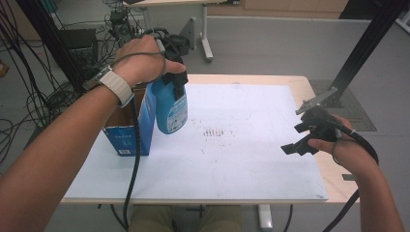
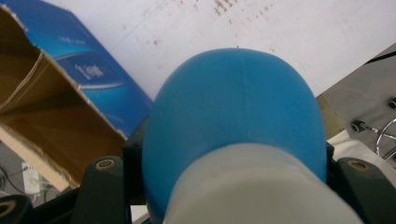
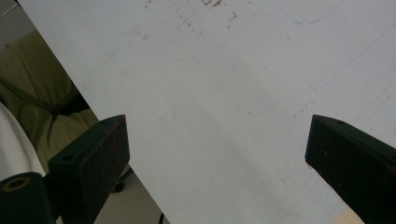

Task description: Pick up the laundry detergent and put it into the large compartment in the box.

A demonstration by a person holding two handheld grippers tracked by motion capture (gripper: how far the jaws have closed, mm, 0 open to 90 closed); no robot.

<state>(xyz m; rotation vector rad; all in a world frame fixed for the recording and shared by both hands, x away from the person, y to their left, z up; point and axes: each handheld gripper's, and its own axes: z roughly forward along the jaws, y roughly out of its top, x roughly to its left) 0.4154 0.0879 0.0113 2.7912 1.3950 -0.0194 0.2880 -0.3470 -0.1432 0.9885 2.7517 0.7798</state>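
A blue spray bottle [image 1: 171, 108] hangs in the air beside the open cardboard box [image 1: 129, 126], held at its neck by my left gripper [image 1: 175, 76], which is shut on it. In the left gripper view the blue bottle [image 2: 236, 121] bulges between the black jaws, with its white top at the bottom. The box [image 2: 56, 107] lies to the left there, its brown inside showing. My right gripper [image 1: 303, 137] hovers open over the right side of the white board [image 1: 251, 159], nothing between its fingers [image 3: 93, 163].
The white board [image 3: 224, 107] covers most of the wooden table and carries a patch of dark marks [image 1: 216, 133] near its middle. A black frame post [image 1: 365, 46] rises at the right rear. Cables and equipment [image 1: 72, 48] crowd the floor at the left.
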